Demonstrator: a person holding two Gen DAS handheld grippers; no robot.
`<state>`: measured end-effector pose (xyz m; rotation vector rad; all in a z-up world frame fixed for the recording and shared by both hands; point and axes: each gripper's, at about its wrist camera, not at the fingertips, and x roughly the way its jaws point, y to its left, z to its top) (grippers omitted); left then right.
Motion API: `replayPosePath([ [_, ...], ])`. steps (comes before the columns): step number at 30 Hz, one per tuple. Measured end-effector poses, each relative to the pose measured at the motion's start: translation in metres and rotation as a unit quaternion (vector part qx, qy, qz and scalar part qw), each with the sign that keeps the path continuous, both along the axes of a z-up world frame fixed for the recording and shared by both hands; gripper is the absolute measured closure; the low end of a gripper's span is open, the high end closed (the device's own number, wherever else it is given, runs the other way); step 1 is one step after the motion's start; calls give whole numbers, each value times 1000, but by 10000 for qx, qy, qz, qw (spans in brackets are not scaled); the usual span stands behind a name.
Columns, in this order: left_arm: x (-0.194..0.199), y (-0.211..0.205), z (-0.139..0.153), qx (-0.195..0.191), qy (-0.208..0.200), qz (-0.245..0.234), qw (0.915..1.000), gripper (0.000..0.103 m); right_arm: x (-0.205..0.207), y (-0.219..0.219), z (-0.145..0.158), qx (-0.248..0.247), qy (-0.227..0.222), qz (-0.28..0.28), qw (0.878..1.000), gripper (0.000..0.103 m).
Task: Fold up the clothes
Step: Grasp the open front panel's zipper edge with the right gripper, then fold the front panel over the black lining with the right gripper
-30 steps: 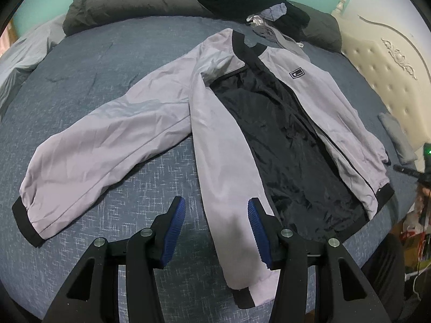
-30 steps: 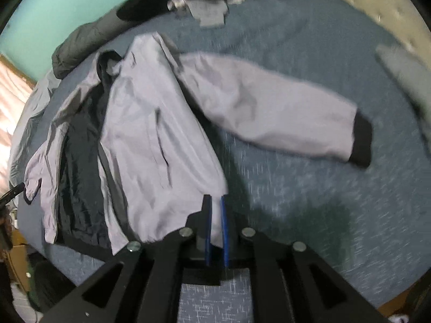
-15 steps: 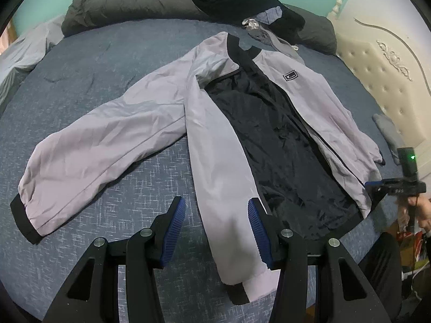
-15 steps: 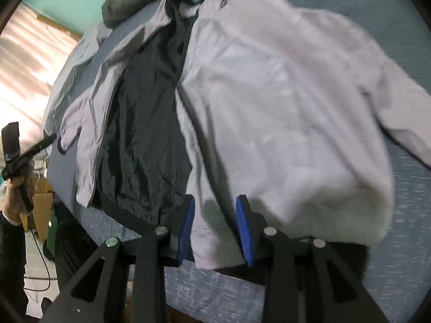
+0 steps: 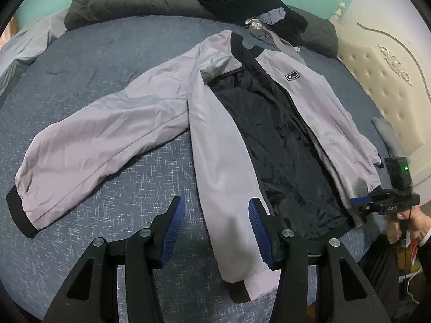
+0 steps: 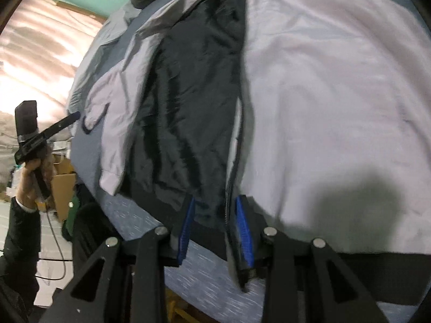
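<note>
Right hand-held gripper (image 6: 215, 228), shut a second ago, now open astride jacket (image 6: 323, 94) hem; left hand-held gripper (image 5: 215, 231) stays open.

A light grey jacket (image 5: 223, 145) lies open, black lining up, sleeve spread on the bed.

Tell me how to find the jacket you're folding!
Look at the big blue bed. In its middle lies a light grey jacket, open, its black lining showing. The other clothes are piled by the wall; only this one is spread flat, with black cuffs.
</note>
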<state>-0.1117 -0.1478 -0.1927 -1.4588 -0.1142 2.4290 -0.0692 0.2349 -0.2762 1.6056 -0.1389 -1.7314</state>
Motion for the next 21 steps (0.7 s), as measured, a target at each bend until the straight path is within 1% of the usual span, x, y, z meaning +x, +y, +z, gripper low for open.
replayPosePath([
  [5,2,-2,3,-26,15,1,10000,49,5,-35,-6,-111,-58,223,9997,71],
  [9,1,-8,5,-69,39,41,10000,48,-1,-44,13,-211,246,129,9994,71],
  [11,0,-13,5,-48,29,118,9999,48,-6,-54,18,-328,300,40,9990,71],
  [14,0,-16,3,-6,17,173,9998,48,-11,-77,16,-391,287,50,9988,71],
  [18,0,-19,2,31,25,206,9998,47,-16,-111,11,-466,262,84,9985,64],
  [21,0,-21,3,57,39,221,9997,47,-16,-145,2,-430,264,164,9986,64],
])
